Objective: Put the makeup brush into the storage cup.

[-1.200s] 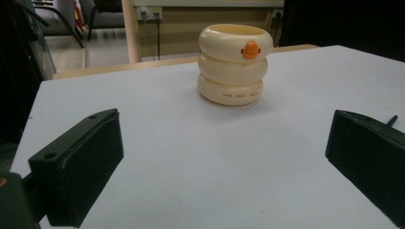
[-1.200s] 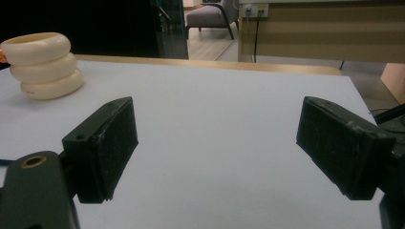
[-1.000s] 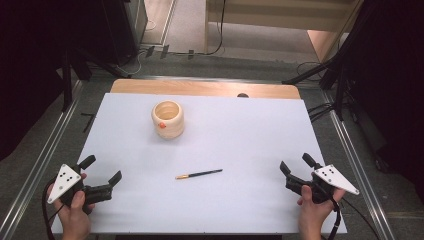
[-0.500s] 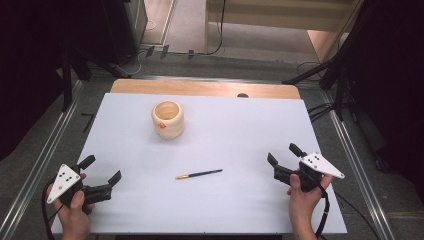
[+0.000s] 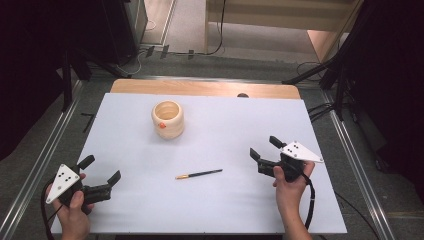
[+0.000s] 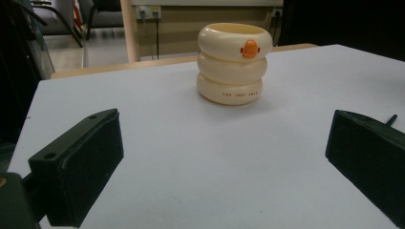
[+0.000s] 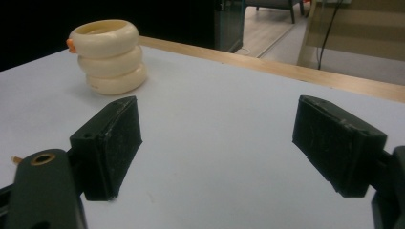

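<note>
Pen [image 5: 199, 174] pickup is the step I judge to be in hand: the right gripper [image 5: 263, 155] is the one nearest it.

1. Work surface. I treat the white table top [image 5: 230, 125] as a hard backstop. The pen lies flat on it, so I plan to bring the jaws down level until they nearly brush the sheet; any tilt would let one pad ride over the barrel.

2. Cream ringed holder [image 5: 167, 119]. It stands upright, well beyond both grippers and beyond the pen. In the right gripper view it sits far ahead to the left of the left-hand pad. I keep clear of it during the approach.

3. Right gripper. Its jaws stand apart with nothing between them, and they have just been closing a little. I would hold them wide until they straddle the barrel. The pen lies well apart from them, off toward the other gripper.

4. Left gripper [image 5: 102, 174]. Jaws apart and empty; the holder stands straight ahead of it.

5. Pen. I would grip across the dark barrel near its middle, not at the gold tip, since a thin round body may roll.
</note>
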### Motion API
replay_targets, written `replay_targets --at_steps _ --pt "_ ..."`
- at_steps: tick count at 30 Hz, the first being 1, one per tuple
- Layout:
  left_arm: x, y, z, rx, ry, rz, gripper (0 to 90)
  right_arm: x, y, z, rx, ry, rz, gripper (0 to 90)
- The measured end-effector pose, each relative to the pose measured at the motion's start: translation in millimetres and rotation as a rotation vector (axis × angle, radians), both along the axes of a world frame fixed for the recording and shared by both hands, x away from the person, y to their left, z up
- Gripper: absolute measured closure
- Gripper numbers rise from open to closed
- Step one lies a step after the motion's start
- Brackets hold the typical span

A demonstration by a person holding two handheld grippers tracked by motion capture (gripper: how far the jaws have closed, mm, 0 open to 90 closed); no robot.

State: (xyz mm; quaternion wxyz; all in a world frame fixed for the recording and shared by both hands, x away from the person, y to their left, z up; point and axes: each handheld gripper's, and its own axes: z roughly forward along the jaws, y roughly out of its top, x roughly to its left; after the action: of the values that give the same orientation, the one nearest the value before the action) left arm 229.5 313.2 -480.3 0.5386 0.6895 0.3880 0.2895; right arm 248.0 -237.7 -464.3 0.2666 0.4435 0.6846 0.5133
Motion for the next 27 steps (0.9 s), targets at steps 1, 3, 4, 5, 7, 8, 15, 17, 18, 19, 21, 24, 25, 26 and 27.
replay_targets --at_steps 1,3,4,5,7,8,15,17,18,19,21,24,25,26,27 --pt "-0.1 0.0 0.1 -0.001 -0.001 0.000 0.0 1.8 2.3 0.1 -0.002 0.001 0.006 20.4" --pt "-0.2 0.0 0.3 0.002 -0.002 0.000 0.0 5.0 6.6 0.0 -0.005 0.009 0.012 21.5" --pt "-0.4 -0.1 0.5 0.002 -0.002 0.000 0.0 6.6 8.0 -0.2 -0.001 0.011 0.023 22.4" --pt "-0.4 0.0 0.6 0.003 -0.003 0.000 0.0 8.1 9.9 -0.2 0.003 0.017 0.032 23.0" --pt "-0.7 -0.3 0.6 0.001 -0.004 -0.002 0.0 11.7 13.2 0.8 -0.007 0.020 0.058 25.0" --pt "-0.8 -0.4 0.6 0.000 -0.005 -0.004 0.0 12.8 14.1 1.2 -0.001 0.019 0.073 25.8" --pt "-0.8 -0.7 0.7 0.005 -0.006 -0.008 0.0 24.7 26.4 5.3 -0.002 0.063 0.207 30.0" --pt "-0.6 -0.5 0.6 0.003 -0.005 -0.005 0.0 27.9 31.0 6.4 -0.011 0.070 0.211 31.7" --pt "-0.6 -0.3 0.6 0.002 -0.006 -0.006 0.0 29.2 33.5 7.4 -0.010 0.080 0.209 33.2" --pt "-0.6 -0.3 0.6 0.002 -0.006 -0.007 0.0 30.1 35.4 8.0 -0.003 0.085 0.216 35.2" --pt "-0.4 -0.4 0.4 0.003 -0.006 -0.008 0.0 31.5 39.2 9.0 0.001 0.089 0.214 37.5" --pt "-0.3 -0.1 0.3 0.003 -0.005 -0.007 0.0 34.3 45.4 10.0 -0.033 0.099 0.225 38.4" --pt "-0.3 0.0 0.3 0.003 -0.005 -0.005 0.0 35.3 47.1 10.4 -0.038 0.101 0.232 39.2" --pt "-0.4 0.1 0.4 0.003 -0.006 -0.006 0.0 36.3 48.5 11.0 -0.042 0.102 0.240 40.4" --pt "-0.4 0.3 0.5 0.003 -0.007 -0.006 0.0 37.5 49.5 11.4 -0.043 0.099 0.249 41.1"
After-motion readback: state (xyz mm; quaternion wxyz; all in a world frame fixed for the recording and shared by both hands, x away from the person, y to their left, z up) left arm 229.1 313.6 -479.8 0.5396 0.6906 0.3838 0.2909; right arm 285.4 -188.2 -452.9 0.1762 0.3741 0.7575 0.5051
